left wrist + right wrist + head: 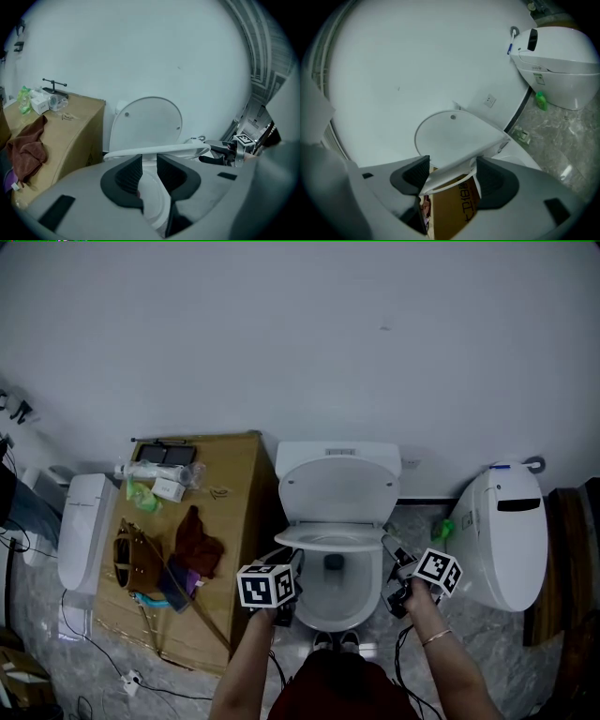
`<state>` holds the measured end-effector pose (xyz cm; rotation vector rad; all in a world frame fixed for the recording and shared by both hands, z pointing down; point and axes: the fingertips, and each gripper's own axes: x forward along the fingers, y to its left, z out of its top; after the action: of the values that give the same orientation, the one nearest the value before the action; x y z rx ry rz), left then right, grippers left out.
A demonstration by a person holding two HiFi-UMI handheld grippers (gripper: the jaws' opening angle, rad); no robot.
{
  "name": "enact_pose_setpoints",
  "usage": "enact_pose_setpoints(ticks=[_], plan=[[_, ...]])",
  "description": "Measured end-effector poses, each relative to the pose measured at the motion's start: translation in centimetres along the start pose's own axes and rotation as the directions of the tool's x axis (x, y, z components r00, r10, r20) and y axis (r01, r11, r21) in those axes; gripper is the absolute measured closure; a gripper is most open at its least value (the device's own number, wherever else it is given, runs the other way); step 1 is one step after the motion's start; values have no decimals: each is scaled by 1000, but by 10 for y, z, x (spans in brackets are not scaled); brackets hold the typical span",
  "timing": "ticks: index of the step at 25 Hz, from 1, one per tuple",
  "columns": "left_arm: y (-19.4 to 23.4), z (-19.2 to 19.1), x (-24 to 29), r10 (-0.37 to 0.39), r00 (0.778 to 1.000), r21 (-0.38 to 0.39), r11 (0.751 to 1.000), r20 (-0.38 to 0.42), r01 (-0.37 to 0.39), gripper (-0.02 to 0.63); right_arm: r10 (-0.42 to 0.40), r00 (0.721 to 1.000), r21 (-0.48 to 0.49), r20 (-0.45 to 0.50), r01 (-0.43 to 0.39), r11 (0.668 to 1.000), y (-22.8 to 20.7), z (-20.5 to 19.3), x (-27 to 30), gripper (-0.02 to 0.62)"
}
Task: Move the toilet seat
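Toilet seat (483, 149) between right gripper (452, 165) fingers (414, 174); partly hidden behind them.

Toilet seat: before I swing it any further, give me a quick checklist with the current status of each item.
1. Right claw on the toilet seat: ok, the rim spans from pad to pad.
2. Left claw gripping the seat: not ok. Its jaws stand apart, the rim crosses at their tips and only the bowl shows between them.
3. Seat off the bowl: ok, partly raised.
4. Lid out of the way: ok, upright.
5. Cardboard box clear of the seat: ok, it stands beside the toilet.
6. Right grip firm enough: cannot tell.
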<state>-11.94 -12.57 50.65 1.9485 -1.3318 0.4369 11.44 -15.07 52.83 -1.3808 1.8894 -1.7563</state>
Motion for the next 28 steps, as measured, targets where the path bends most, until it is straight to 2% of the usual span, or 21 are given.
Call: enact_pose_setpoints(ticks=[4, 9, 14, 15, 17, 20, 25, 28], plan=[[2, 15, 6, -5, 1000, -2, 1000, 22, 5, 494, 56, 998, -98, 7, -55, 994, 12, 9, -2, 287], [1, 27, 12, 10, 999, -2, 1000, 40, -10, 494, 51, 998, -218, 21, -45, 975, 22, 16, -2, 288], [4, 40, 18, 15, 998, -15, 1000, 59, -14, 497, 17, 999, -376, -33, -28, 926, 26, 2, 1, 300], [4, 43, 19, 14, 998, -19, 1000, 63, -13, 497, 10, 999, -400, -40, -25, 916, 26, 0, 2, 323], [5, 48, 21, 21, 997, -23, 1000, 71, -19, 502, 4, 999, -439, -33, -18, 898, 30, 1, 6, 448], [6, 55, 25, 35, 996, -15, 999, 83, -34, 502, 11, 1000, -501, -1, -10, 866, 40, 12, 15, 537], [8, 66, 32, 48, 995, 3, 999, 90, -48, 503, 16, 1000, -543, -3, -15, 840, 54, 18, 32, 565], [10, 73, 36, 69, 992, 13, 997, 103, -71, 512, -14, 1000, -598, 2, 13, 801, 58, 21, 45, 568]])
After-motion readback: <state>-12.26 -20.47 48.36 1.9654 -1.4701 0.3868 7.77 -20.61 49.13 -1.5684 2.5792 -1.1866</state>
